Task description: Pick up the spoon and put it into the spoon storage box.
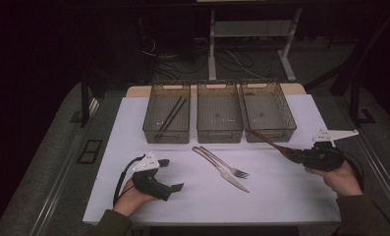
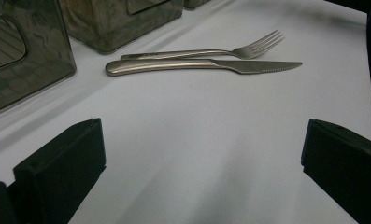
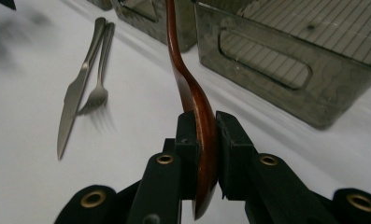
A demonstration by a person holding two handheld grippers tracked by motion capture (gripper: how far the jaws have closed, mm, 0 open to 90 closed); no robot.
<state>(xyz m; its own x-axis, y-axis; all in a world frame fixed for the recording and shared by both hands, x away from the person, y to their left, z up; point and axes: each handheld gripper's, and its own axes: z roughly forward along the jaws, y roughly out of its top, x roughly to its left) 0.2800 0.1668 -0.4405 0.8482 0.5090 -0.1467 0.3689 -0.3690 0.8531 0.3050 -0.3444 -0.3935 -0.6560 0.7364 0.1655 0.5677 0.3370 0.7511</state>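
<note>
My right gripper [image 1: 294, 155] [image 3: 206, 128] is shut on the bowl end of a brown wooden spoon [image 1: 268, 141] [image 3: 190, 93], held above the table with its handle pointing toward the right bin [image 1: 267, 110] [image 3: 286, 60]. A steel knife [image 1: 227, 174] [image 2: 197, 66] [image 3: 73, 100] and fork [image 1: 224, 164] [image 2: 211, 51] [image 3: 99, 84] lie side by side at the table's middle. My left gripper [image 1: 174, 174] [image 2: 202, 158] rests open near the front left, with bare table between its fingers. Dark chopsticks [image 1: 172, 114] lie in the left bin [image 1: 167, 112].
Three smoky clear plastic bins stand in a row at the back of the white table [image 1: 133, 147]; the middle bin [image 1: 219, 110] holds nothing I can see. Desk legs and cables lie beyond the table's far edge.
</note>
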